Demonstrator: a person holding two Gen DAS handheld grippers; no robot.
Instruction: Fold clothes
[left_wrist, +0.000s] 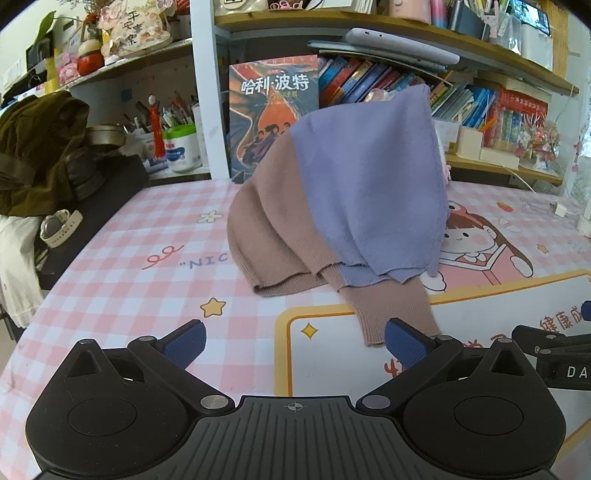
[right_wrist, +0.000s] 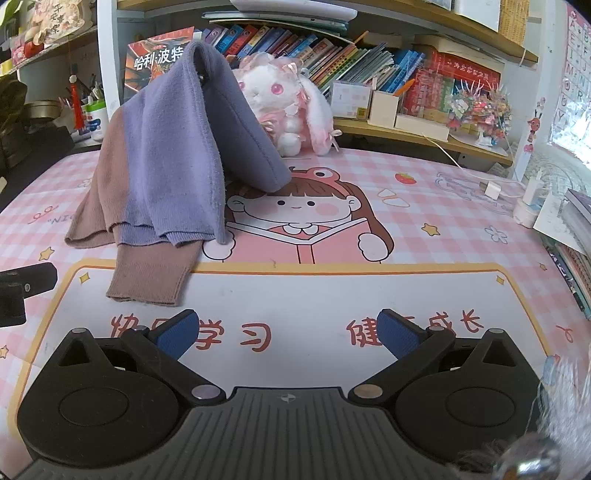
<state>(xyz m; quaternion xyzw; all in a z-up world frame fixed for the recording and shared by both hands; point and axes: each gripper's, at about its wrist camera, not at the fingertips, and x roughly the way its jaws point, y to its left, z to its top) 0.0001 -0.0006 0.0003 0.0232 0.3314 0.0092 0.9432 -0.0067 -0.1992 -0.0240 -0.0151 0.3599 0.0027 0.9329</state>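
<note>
A knit sweater (left_wrist: 362, 177), purple with brown panels, rises like a tent at the back middle of the pink cartoon desk mat (left_wrist: 122, 273). What props up its peak is hidden. Its brown sleeve cuff (left_wrist: 391, 310) trails forward onto the mat. My left gripper (left_wrist: 295, 341) is open just in front of that cuff, which lies by the right blue pad (left_wrist: 404, 345) without being held. In the right wrist view the sweater (right_wrist: 173, 147) stands at the upper left and the cuff (right_wrist: 147, 277) is left of my right gripper (right_wrist: 287, 334), which is open over bare mat (right_wrist: 332, 288).
A white and pink plush rabbit (right_wrist: 284, 99) sits behind the sweater. An upright book (left_wrist: 273, 110) and shelves of books line the back. A dark jacket (left_wrist: 40, 147) and a watch (left_wrist: 61, 227) lie at the left. A charger (right_wrist: 491, 190) and stacked books (right_wrist: 576, 236) are at the right.
</note>
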